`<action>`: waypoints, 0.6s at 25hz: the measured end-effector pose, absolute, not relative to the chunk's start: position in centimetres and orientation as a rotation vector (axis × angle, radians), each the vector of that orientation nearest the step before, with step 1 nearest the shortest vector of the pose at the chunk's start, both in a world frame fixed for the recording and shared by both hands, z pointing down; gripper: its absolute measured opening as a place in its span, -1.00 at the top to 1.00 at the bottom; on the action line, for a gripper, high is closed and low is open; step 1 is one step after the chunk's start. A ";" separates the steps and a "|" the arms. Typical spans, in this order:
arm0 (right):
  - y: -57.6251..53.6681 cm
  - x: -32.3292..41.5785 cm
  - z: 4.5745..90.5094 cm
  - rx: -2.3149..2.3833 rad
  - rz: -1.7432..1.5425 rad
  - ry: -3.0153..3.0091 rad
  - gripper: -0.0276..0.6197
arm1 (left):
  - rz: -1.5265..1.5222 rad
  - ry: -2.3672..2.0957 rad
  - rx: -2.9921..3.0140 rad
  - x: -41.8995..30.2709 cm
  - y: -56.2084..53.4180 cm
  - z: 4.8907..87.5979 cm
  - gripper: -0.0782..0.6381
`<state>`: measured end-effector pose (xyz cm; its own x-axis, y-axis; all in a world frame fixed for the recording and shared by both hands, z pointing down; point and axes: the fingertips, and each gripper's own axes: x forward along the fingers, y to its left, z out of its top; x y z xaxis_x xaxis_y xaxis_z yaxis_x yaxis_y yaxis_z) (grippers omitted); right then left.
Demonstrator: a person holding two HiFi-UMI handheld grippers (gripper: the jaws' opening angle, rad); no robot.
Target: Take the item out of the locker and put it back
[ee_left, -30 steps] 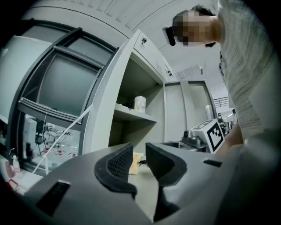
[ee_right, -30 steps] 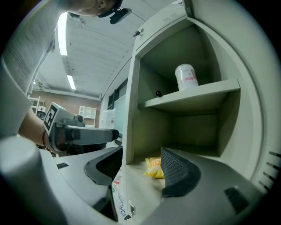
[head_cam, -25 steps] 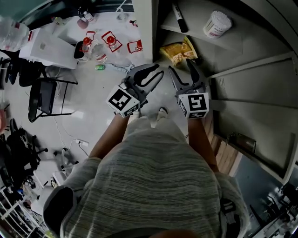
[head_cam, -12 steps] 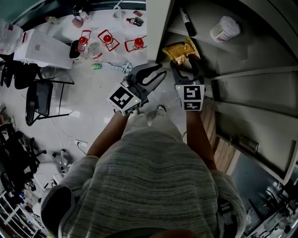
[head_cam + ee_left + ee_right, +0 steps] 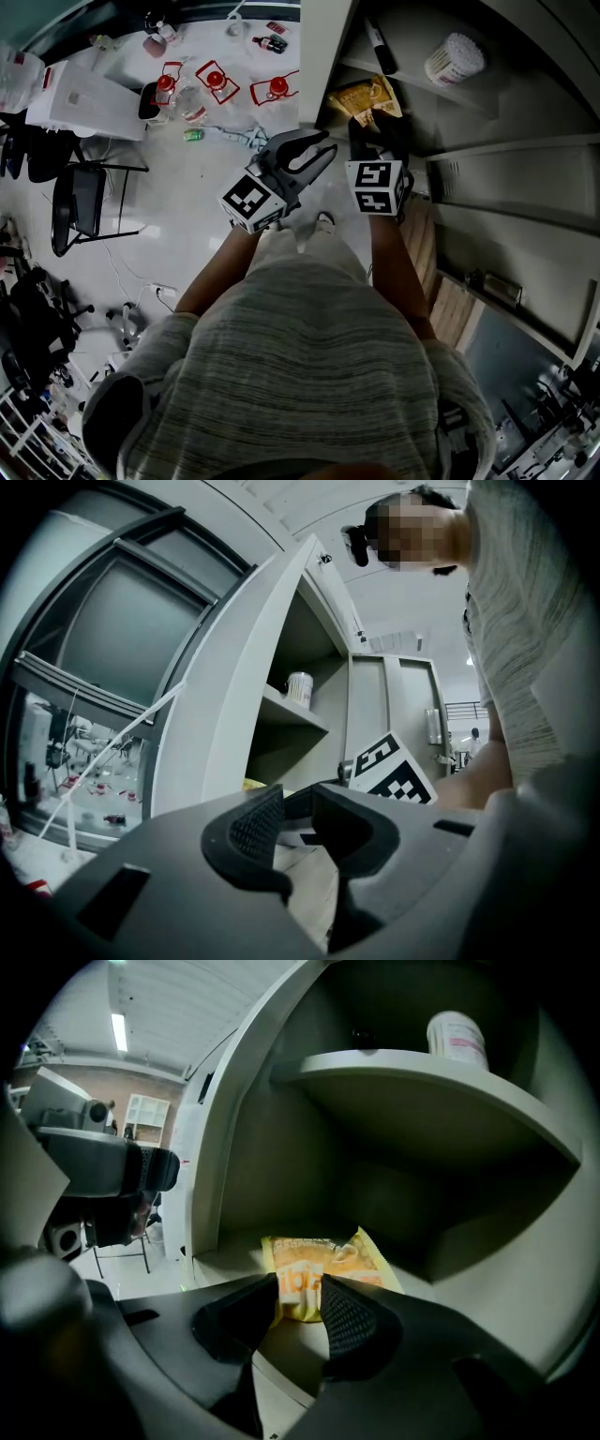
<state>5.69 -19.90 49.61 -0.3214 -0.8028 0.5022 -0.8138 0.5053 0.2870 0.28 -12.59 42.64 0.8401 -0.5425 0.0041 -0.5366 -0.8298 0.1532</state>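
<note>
Right gripper [image 5: 300,1299] reaches into the locker [image 5: 525,169], fingers spread, not clamped. The yellow snack bag [image 5: 328,1258] lies on the lower shelf, its near end showing between them. Left gripper [image 5: 292,819] is outside, fingers released, empty.

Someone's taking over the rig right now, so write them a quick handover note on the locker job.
Left gripper: open, empty, held outside the locker.
Right gripper: open, jaws either side of the near end of the yellow snack packet, not closed on it.
The packet lies on the lower locker shelf; a white tub stands on the shelf above.
Done: right gripper lined up at the packet.
Left: close on it, lift it out, put it back.
</note>
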 end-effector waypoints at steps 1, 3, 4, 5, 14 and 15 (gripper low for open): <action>-19.9 5.7 49.6 1.322 0.033 -2.150 0.45 | -0.059 -0.844 2.870 0.3 -12.5 42.7 0.55; -20.0 5.7 49.3 1.334 0.034 -2.153 0.54 | -0.060 -0.838 2.872 0.4 -12.3 42.6 0.55; -20.1 5.6 49.1 1.339 0.029 -2.157 0.57 | -0.058 -0.837 2.872 0.5 -12.2 42.6 0.55; -20.1 5.6 49.0 1.343 0.030 -2.158 0.59 | -0.057 -0.836 2.872 0.5 -12.1 42.6 0.55; -19.9 6.3 47.5 1.412 0.109 -2.240 0.67 | -0.074 -0.847 2.876 0.5 -12.3 42.0 0.55; -19.8 6.5 47.3 1.421 0.114 -2.251 0.68 | -0.075 -0.845 2.878 0.5 -12.3 42.0 0.55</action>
